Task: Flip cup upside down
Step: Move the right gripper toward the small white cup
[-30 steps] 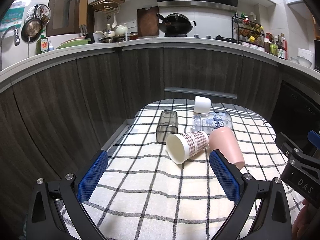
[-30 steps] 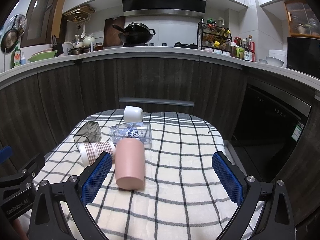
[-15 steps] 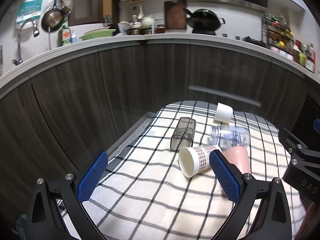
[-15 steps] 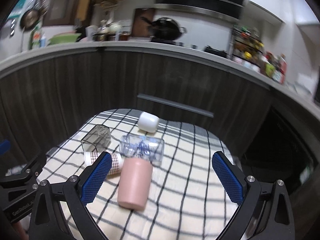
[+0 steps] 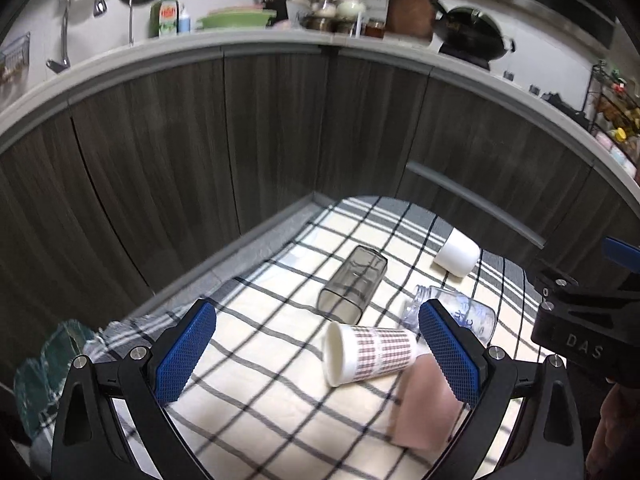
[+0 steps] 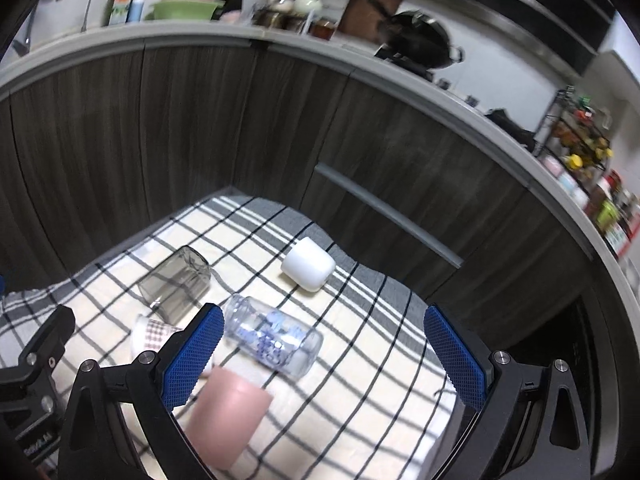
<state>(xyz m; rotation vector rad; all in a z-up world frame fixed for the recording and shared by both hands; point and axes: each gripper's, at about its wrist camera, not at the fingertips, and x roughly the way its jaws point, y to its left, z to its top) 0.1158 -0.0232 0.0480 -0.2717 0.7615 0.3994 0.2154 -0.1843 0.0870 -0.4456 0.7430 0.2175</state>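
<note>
Now both grippers' fingers gape above toppled cups

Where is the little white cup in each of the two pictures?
Left wrist view: the small white cup sits at the far right of the checked cloth, behind the clear printed bottle.
Right wrist view: the same cup is near the middle, at the cloth's far edge.
Shared landmark: the black wok on the counter.
</note>
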